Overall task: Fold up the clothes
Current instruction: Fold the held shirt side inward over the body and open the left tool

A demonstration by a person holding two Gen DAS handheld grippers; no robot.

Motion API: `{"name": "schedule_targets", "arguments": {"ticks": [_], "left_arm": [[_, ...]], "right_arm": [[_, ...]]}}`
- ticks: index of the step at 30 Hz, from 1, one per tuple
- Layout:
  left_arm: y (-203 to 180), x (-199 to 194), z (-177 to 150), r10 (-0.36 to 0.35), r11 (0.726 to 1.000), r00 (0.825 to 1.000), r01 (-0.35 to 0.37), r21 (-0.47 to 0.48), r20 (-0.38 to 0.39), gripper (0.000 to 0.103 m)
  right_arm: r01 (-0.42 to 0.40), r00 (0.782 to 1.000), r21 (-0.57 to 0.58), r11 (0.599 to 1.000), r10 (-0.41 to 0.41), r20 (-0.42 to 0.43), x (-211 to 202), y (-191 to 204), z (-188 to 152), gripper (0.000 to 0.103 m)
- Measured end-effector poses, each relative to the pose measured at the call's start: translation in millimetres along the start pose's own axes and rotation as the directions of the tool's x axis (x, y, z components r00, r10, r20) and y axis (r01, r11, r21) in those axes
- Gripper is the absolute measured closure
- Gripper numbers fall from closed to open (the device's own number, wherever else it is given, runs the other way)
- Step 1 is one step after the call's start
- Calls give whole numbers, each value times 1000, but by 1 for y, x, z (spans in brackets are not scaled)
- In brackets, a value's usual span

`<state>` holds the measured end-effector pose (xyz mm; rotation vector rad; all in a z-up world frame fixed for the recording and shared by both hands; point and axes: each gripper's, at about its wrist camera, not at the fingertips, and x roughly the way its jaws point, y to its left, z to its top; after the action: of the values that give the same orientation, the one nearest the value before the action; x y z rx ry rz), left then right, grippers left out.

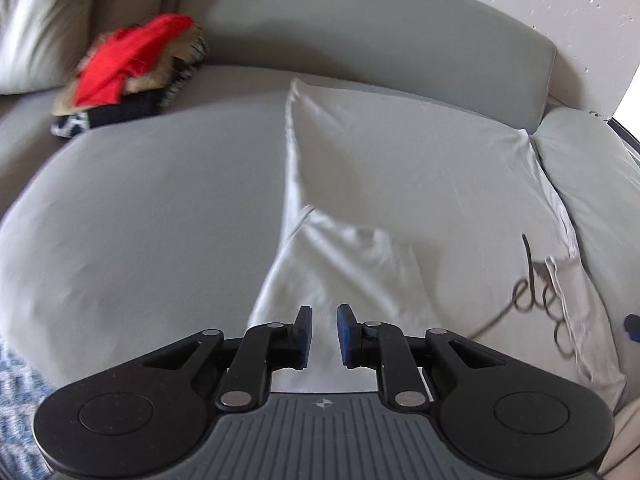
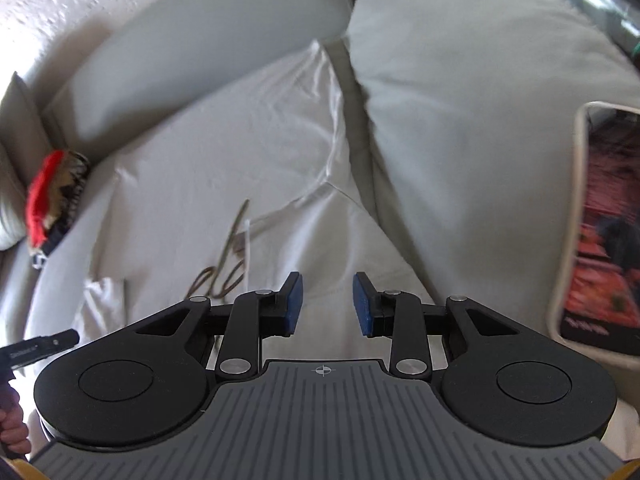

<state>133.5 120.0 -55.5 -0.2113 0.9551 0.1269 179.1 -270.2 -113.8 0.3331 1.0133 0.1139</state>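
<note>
A white T-shirt [image 1: 400, 168] [image 2: 240, 140] lies spread on the grey sofa seat [image 1: 140, 208], partly folded, with dark script lettering [image 1: 536, 292] [image 2: 224, 276] on it. My left gripper [image 1: 325, 314] hovers over the shirt's near left edge. A narrow gap shows between its blue pads [image 1: 306, 332], and no cloth is pinched in it. My right gripper [image 2: 327, 280] stands open wider over the shirt's near right part, just right of the lettering, with nothing between its pads [image 2: 362, 304].
A pile of folded clothes with a red piece on top [image 1: 128, 64] [image 2: 48, 196] sits at the sofa's far left. A phone in a pale case [image 2: 600, 232] lies on the right cushion. Grey back cushions [image 1: 360, 32] close off the rear. A hand [image 2: 12, 428] shows at the lower left.
</note>
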Motion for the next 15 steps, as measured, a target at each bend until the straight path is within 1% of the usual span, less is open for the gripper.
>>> {"name": "schedule_targets", "arguments": {"ticks": [2,4,7,10,13,15], "left_arm": [[-1,23,13,-30,999,999,29,-14,-45,87],[-4,48,25,-37,999,996,36,-12,-85,87],[-11,74,41,-28,1000,996,29,11,-84,88],[-20,87,50,-27,999,996,29,22,-84,89],[-29,93,54,-13,998,997,17,56,-71,92],[-33,91,52,-1,997,999,5,76,-55,91]], "right_arm": [[13,999,22,1000,-12,-43,24,3,9,70],[9,999,28,1000,-8,-52,41,4,16,70],[-9,1000,19,1000,10,-22,55,12,30,70],[-45,999,13,999,45,1,71,21,44,70],[-30,999,-1,1000,30,16,86,28,50,70],[-18,999,-25,1000,19,29,82,34,50,70]]}}
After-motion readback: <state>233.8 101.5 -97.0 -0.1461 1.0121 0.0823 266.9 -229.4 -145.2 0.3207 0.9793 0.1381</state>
